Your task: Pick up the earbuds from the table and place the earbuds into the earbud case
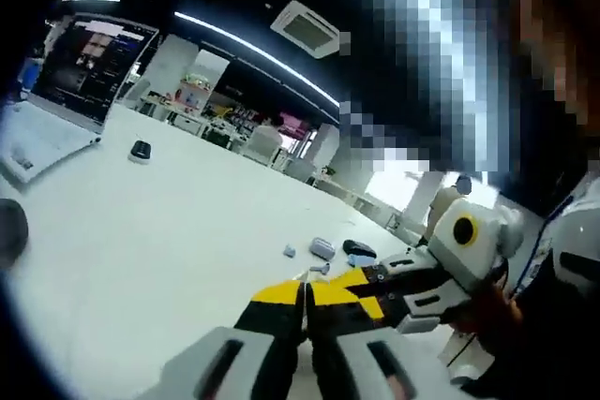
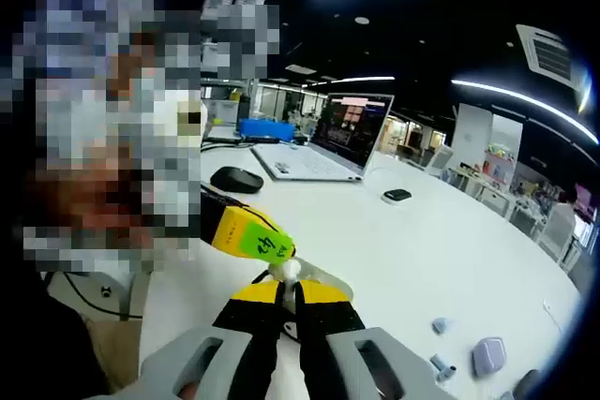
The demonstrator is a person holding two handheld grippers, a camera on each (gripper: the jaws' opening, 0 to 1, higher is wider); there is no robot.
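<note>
- Both jaw pairs, left gripper [image 1: 305, 311] and right gripper [image 2: 289, 302], are being held closed on nothing, well apart from the table [image 1: 169, 231].
- The earbuds [image 1: 290, 251] and case [image 1: 322, 248] are lying close together; either is being risked to a knock if jaws are lowered unopened.

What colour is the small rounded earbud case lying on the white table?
Pale lavender-grey. The small rounded earbud case shows best in the right gripper view, on the white table.

Both views skim low across one white table [image 1: 169, 222] (laptop [image 2: 319, 152] shared).
</note>
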